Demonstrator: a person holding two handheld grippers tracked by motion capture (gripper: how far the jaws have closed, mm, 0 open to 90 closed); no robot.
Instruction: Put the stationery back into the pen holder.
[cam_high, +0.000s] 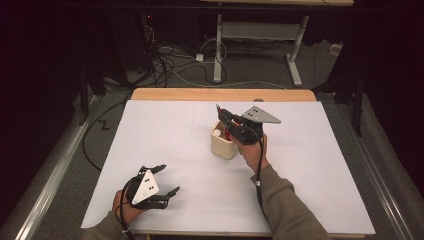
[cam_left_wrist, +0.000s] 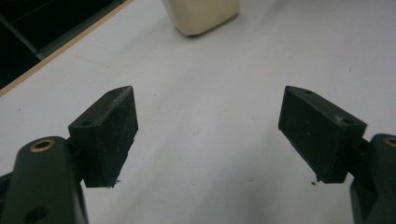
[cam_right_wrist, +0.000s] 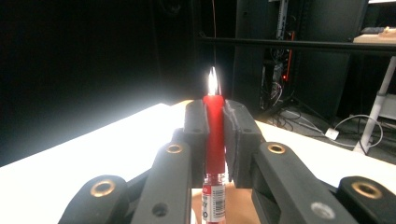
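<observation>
Overall light: bright on the white table, the room around it nearly black.
Shadows: soft and short under the left gripper.
Glare: the red pen tip burns out white in the right gripper view.
Focus: near jaws slightly soft; the cream cup mildly blurred.
Noise: grain in the dark background.

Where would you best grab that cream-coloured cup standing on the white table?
Probably by its rim, coming straight down from above: the cup stands upright with its mouth open, one jaw inside the wall, one outside. The free left gripper, open, could do it; the right gripper holds a red pen.
</observation>
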